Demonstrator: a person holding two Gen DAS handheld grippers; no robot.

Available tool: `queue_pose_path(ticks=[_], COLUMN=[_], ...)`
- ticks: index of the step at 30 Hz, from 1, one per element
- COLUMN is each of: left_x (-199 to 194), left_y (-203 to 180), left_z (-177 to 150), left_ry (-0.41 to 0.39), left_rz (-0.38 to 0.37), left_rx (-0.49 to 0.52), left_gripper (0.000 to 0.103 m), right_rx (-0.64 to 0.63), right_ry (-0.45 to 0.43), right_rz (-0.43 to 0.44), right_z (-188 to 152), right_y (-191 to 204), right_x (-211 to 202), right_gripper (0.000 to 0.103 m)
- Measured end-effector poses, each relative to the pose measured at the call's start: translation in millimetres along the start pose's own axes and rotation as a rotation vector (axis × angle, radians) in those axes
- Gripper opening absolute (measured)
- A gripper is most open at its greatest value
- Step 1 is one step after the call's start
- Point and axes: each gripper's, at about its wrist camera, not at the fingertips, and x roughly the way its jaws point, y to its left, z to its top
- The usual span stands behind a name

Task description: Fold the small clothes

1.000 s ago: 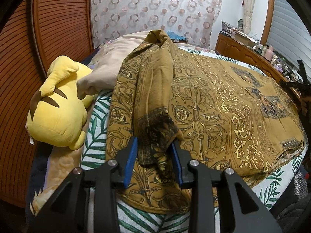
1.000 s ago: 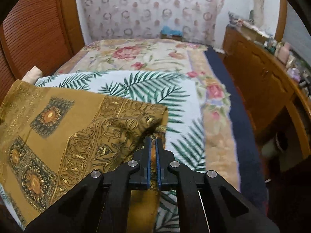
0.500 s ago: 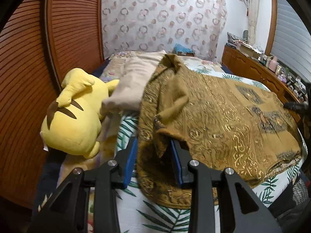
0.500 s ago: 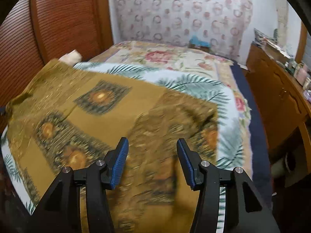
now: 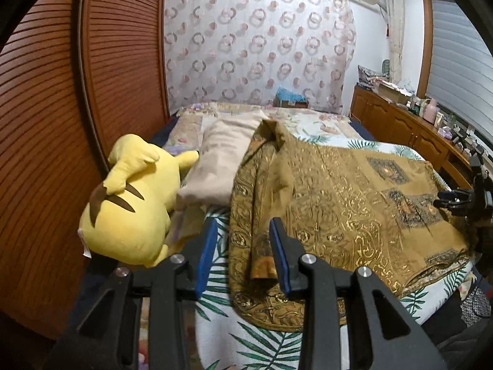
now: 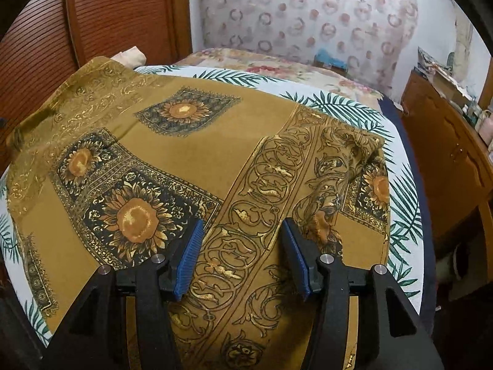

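A mustard-gold patterned garment [image 5: 345,203] with sunflower squares lies folded on the bed; it also fills the right wrist view [image 6: 191,160]. My left gripper [image 5: 242,257] is open, raised above the garment's near left edge, touching nothing. My right gripper [image 6: 242,257] is open and empty, just above the garment's scroll-patterned band. The right gripper also shows at the far right edge of the left wrist view [image 5: 462,199].
A yellow plush toy [image 5: 132,203] and a beige pillow [image 5: 222,163] lie left of the garment by the wooden wardrobe [image 5: 61,123]. The palm-leaf bed sheet [image 6: 403,203] shows around the garment. A wooden sideboard [image 5: 409,129] with clutter runs along the right.
Both grippers have let go of the garment and opened. Both have pulled back and up. The garment's held corners now lie on the bed.
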Motion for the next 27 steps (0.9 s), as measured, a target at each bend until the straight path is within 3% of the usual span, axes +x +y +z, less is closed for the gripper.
queue_pose_path(ticks=[10,21,27], left_x=[37.6,86.4,102.0], left_y=[-11.0,-2.2,3.0], left_z=[-6.3,-17.6,-20.4], left_ry=[0.104,0.22,0.25], left_rz=[-0.036,0.021,-0.011], left_rx=[0.022,0.031,0.016], left_gripper=[0.033,0.034,0.034], right_rx=[0.0,0.0,0.001], right_ry=[-0.003,-0.004,-0.004], right_rz=[0.002,0.002,0.002], right_z=[-2.3,-2.3,-2.4], right_y=[2.1,1.9,1.9], right_x=[0.3,0.4,0.5], right_gripper=[0.057,0.057,0.057])
